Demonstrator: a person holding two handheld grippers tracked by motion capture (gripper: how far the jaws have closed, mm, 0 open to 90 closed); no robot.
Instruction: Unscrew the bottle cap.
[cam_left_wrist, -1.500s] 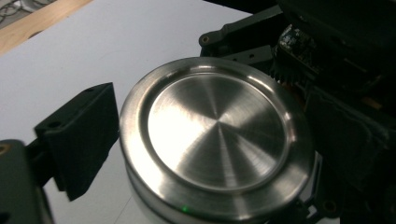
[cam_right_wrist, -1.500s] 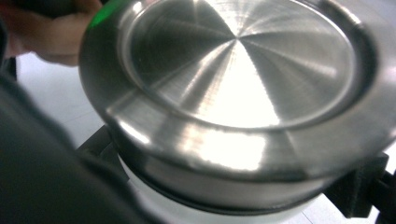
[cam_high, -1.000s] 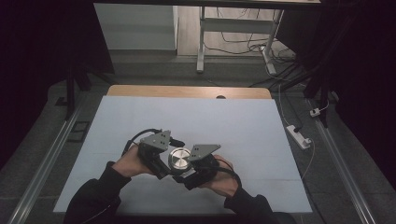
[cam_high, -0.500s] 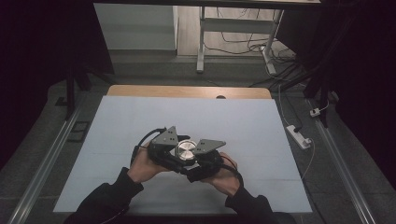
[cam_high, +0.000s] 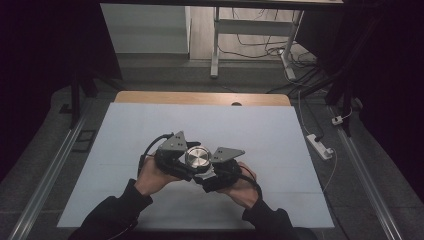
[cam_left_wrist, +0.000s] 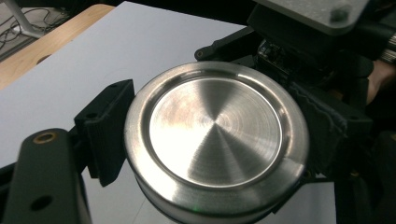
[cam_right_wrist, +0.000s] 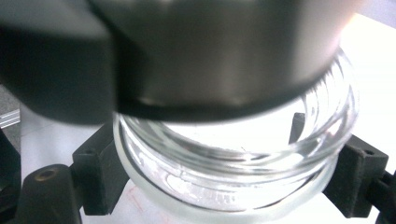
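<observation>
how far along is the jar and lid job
Done: both grips are set. The right gripper is shut on the clear glass jar, and the left gripper, whose jaws have just closed, is shut on the metal lid. In hand: jar and lid are held together over the white table. Left: the lid sits on top; turning it looks next.

Dim room, bright white counter, soft close-ups

In the high view the surroundings sink into near black while the counter (cam_high: 150, 125) glows pale and even. The metal lid (cam_left_wrist: 215, 135) shows sharp brushed streaks of glare in the left gripper view; in the right gripper view it looms blurred, and the glass jar (cam_right_wrist: 243, 172) is washed out by backlight.
</observation>
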